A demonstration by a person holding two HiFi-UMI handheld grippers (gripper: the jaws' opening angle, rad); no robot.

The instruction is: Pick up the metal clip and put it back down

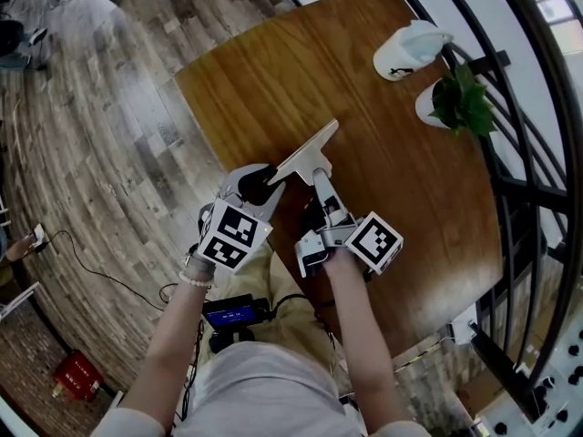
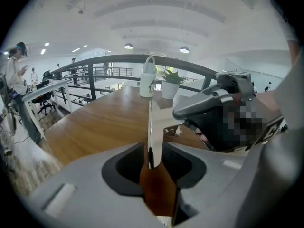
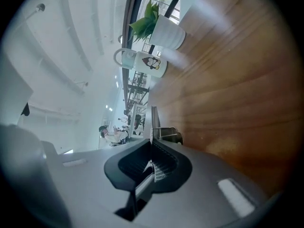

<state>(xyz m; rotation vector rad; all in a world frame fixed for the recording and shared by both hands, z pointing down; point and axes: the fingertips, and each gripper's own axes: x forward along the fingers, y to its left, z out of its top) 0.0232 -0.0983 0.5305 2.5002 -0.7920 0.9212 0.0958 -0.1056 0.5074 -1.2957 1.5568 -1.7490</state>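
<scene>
The metal clip (image 1: 306,151) is a pale flat plate held above the wooden table (image 1: 273,71), tilted from lower left to upper right. My left gripper (image 1: 271,182) is shut on its lower left end. My right gripper (image 1: 319,177) is shut on it from the near side. In the left gripper view the clip (image 2: 150,122) stands edge-on, pinched between the jaws of the left gripper (image 2: 151,158), with the right gripper's body (image 2: 213,108) close at the right. In the right gripper view the right gripper (image 3: 151,151) pinches a thin metal edge of the clip (image 3: 154,120).
A white mug (image 1: 407,51) and a potted plant (image 1: 455,103) stand at the table's far right edge, next to a dark railing (image 1: 510,153). Wood-plank floor (image 1: 100,153) lies to the left of the table. People stand at desks in the far background.
</scene>
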